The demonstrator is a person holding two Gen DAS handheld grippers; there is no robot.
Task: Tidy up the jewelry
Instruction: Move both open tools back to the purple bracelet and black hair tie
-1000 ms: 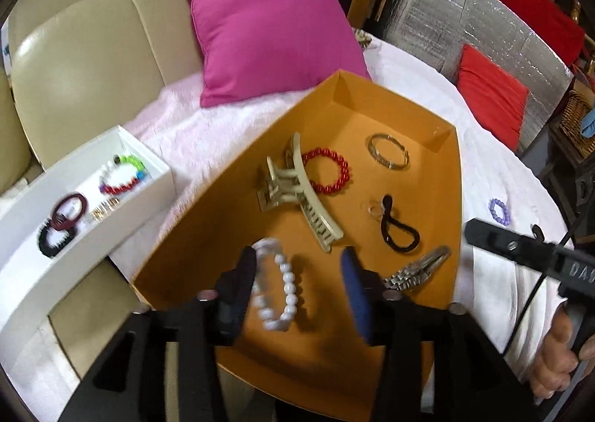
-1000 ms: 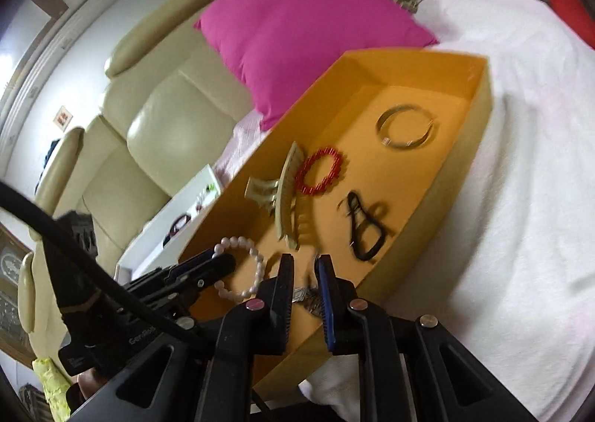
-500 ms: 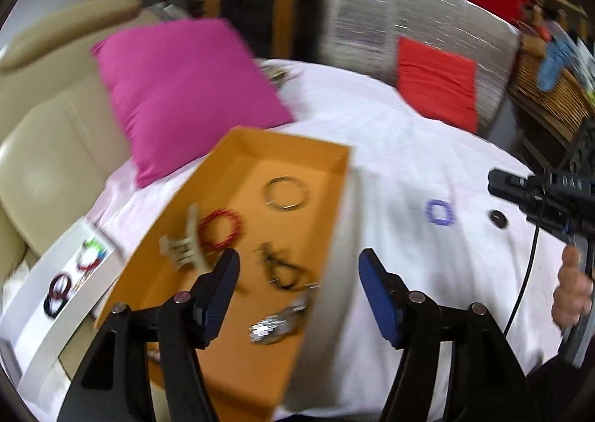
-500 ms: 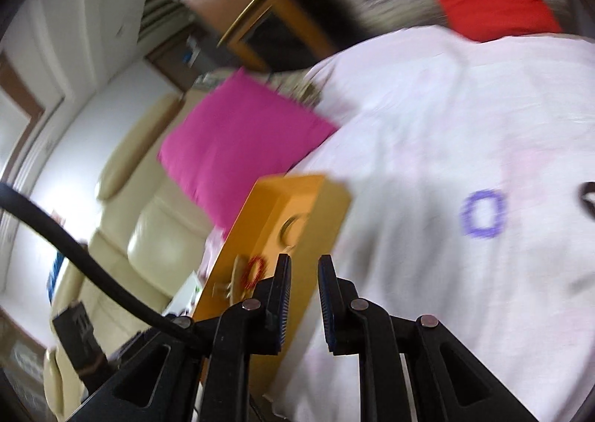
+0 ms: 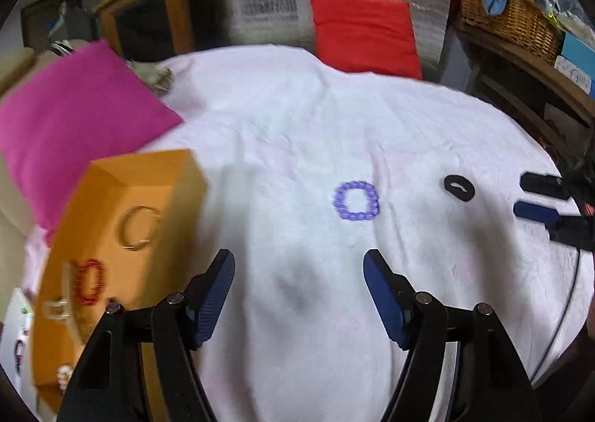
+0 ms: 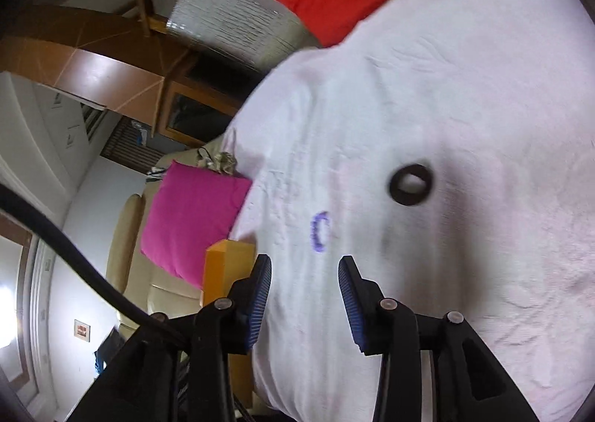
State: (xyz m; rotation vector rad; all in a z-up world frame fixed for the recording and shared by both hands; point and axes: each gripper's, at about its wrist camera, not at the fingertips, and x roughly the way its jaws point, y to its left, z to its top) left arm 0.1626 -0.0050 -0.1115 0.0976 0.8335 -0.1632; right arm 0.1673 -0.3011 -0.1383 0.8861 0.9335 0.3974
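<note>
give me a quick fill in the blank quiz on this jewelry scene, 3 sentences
1. The purple bead bracelet lies on the white ____.
2. The jaws of the left gripper stand ____ with nothing between them.
3. The silver bangle lies inside the ____ tray.

Missing words: cloth; open; orange

Round surface (image 5: 297, 117) draped in white cloth. On it: purple beaded bracelet (image 5: 356, 200), black ring-shaped hair tie (image 5: 459, 187), open orange cardboard tray (image 5: 186, 195). Magenta cushion (image 5: 70, 124) overlaps the edge.
</note>
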